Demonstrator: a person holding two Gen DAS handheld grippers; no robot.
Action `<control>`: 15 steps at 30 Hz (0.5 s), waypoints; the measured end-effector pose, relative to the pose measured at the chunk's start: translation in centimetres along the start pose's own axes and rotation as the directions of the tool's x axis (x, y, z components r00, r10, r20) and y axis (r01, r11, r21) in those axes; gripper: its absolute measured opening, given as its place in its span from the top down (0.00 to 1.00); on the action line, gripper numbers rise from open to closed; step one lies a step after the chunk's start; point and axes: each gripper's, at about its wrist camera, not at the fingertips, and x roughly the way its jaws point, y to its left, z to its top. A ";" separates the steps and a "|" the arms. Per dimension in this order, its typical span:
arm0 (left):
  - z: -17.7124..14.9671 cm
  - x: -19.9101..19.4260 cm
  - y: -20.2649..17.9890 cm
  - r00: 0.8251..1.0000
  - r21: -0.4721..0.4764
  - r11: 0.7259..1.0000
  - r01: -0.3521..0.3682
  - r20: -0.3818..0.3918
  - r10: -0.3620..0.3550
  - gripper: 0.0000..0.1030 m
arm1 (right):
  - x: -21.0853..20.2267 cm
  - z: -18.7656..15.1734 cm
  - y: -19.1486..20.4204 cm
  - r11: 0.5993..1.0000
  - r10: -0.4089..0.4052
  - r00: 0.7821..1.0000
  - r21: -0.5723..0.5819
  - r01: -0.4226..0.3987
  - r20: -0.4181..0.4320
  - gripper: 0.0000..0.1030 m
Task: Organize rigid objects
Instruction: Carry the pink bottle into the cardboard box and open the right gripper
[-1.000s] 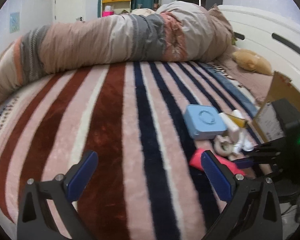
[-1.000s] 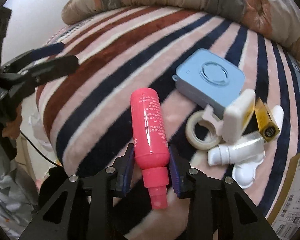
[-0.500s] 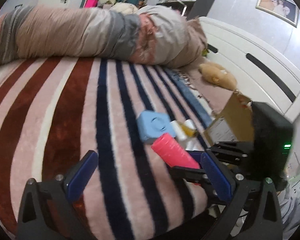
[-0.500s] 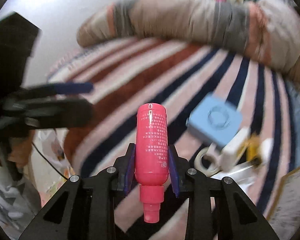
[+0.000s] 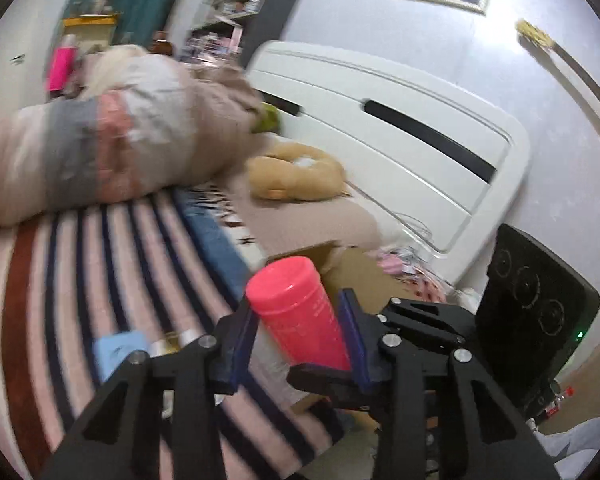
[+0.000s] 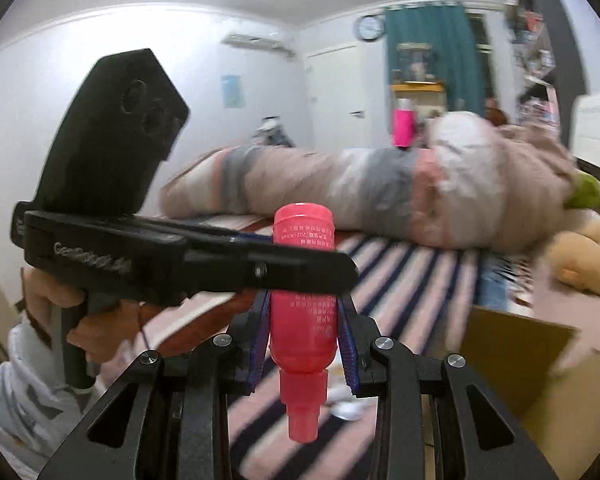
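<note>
A pink spray bottle [image 6: 304, 312] is held in the air above the striped bed, nozzle end toward the right wrist camera. My right gripper [image 6: 304, 332] is shut on its lower body. My left gripper [image 5: 296, 336] is closed around the same bottle [image 5: 300, 316] higher up, its blue pads on both sides; its arm [image 6: 180, 264] crosses in front of the bottle in the right wrist view. A light blue box [image 5: 118, 350] and a tape roll [image 5: 180, 340] lie on the bed below.
An open cardboard box [image 6: 516, 364] stands beside the bed at the right; it also shows in the left wrist view [image 5: 364, 276]. A rolled quilt [image 5: 100, 152], a plush toy [image 5: 296, 172] and the white headboard [image 5: 400, 152] lie beyond.
My right gripper lifted the pink bottle off the bed and tipped it upright. My left gripper swung over and closed its jaws around the bottle.
</note>
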 end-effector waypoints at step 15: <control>0.3 13.4 -9.8 0.968 0.201 0.979 0.021 -0.250 0.031 0.71 | -2.8 -5.9 -12.6 0.940 -0.148 0.968 0.277 0.202 -0.205 0.74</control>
